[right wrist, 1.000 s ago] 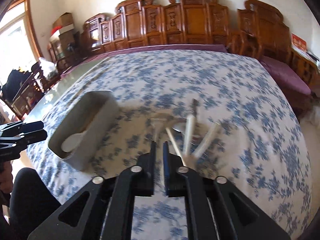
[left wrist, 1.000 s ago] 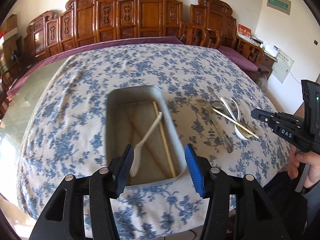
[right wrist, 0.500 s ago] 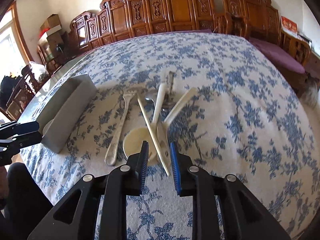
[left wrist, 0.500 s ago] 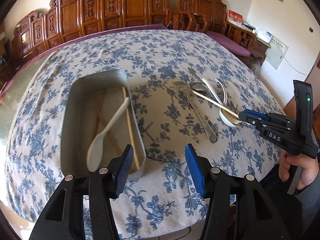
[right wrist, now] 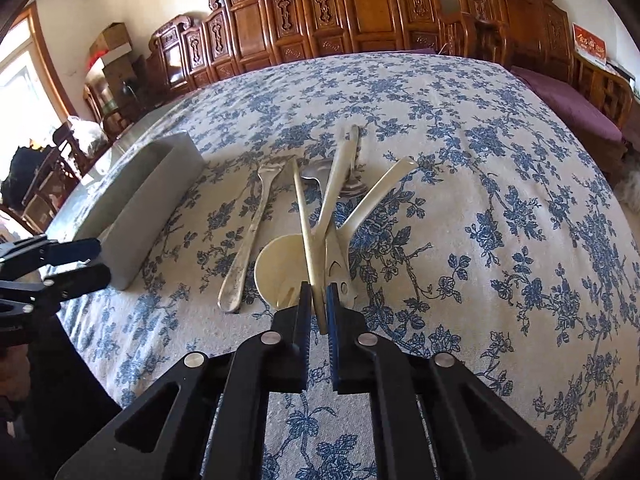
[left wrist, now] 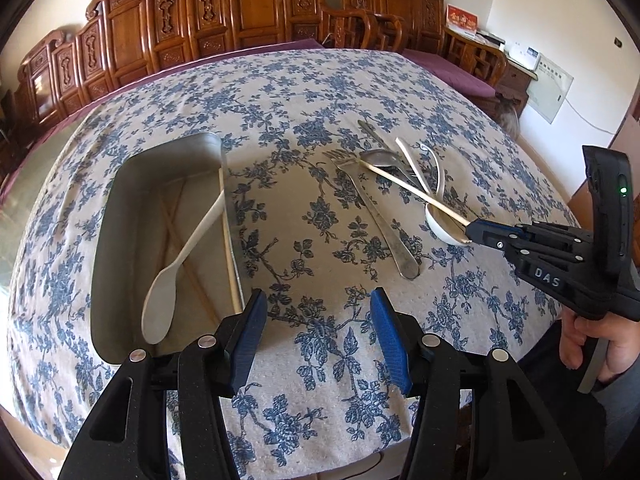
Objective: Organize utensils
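A grey metal tray (left wrist: 120, 216) on the floral tablecloth holds a white spoon (left wrist: 176, 264) and a wooden chopstick (left wrist: 228, 240). To its right lie a metal fork (left wrist: 376, 216), a metal spoon (left wrist: 380, 158), white spoons (left wrist: 440, 224) and a wooden chopstick (left wrist: 412, 190). My right gripper (right wrist: 317, 300) is shut on the near end of that chopstick (right wrist: 306, 224), over a white spoon bowl (right wrist: 276, 268). It also shows in the left wrist view (left wrist: 476, 232). My left gripper (left wrist: 318, 332) is open and empty, near the tray's front right corner.
Carved wooden chairs (left wrist: 256, 4) line the far side of the round table. The tray (right wrist: 136, 196) stands left of the utensil pile in the right wrist view, with the left gripper (right wrist: 60, 264) beside it. The table's front edge is close below both grippers.
My right gripper came forward over the utensil pile, opened, then shut on the chopstick's near end. My left gripper shifted right, away from above the tray, and stayed open.
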Demonstrator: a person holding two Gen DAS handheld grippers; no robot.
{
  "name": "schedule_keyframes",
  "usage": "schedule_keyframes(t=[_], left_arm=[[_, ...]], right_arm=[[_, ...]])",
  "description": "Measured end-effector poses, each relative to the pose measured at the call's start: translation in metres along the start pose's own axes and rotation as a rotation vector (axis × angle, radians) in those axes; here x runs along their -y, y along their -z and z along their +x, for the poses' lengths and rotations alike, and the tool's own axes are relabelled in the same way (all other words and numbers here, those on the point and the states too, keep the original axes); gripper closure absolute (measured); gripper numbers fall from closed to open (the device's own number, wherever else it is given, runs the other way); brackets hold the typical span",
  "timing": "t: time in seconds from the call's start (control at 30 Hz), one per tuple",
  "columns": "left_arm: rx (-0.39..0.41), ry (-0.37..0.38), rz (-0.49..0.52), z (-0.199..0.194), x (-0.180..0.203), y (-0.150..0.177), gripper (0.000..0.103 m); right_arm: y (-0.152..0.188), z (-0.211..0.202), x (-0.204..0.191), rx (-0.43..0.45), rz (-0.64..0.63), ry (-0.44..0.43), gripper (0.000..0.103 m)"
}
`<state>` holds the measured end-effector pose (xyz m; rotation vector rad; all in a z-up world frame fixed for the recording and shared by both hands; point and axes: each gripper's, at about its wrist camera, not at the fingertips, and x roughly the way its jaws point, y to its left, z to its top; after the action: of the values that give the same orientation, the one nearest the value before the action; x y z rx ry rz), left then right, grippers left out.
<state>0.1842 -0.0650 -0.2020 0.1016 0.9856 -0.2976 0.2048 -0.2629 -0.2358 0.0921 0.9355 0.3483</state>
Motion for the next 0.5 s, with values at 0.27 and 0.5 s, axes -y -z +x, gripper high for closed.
schedule_keyframes(t=[0.27,0.5], left_arm=[[-0.012,-0.011,0.025,0.012,0.012,-0.009,0.052],[-0.022,-0.01,0.035,0.033,0.024,-0.023,0.052]], right_arm=[[-0.009,-0.032,-0.001,0.124,0.026,-0.103,0.097],[-0.017,-0.039,0.011,0.175,0.065,-0.079,0.097]])
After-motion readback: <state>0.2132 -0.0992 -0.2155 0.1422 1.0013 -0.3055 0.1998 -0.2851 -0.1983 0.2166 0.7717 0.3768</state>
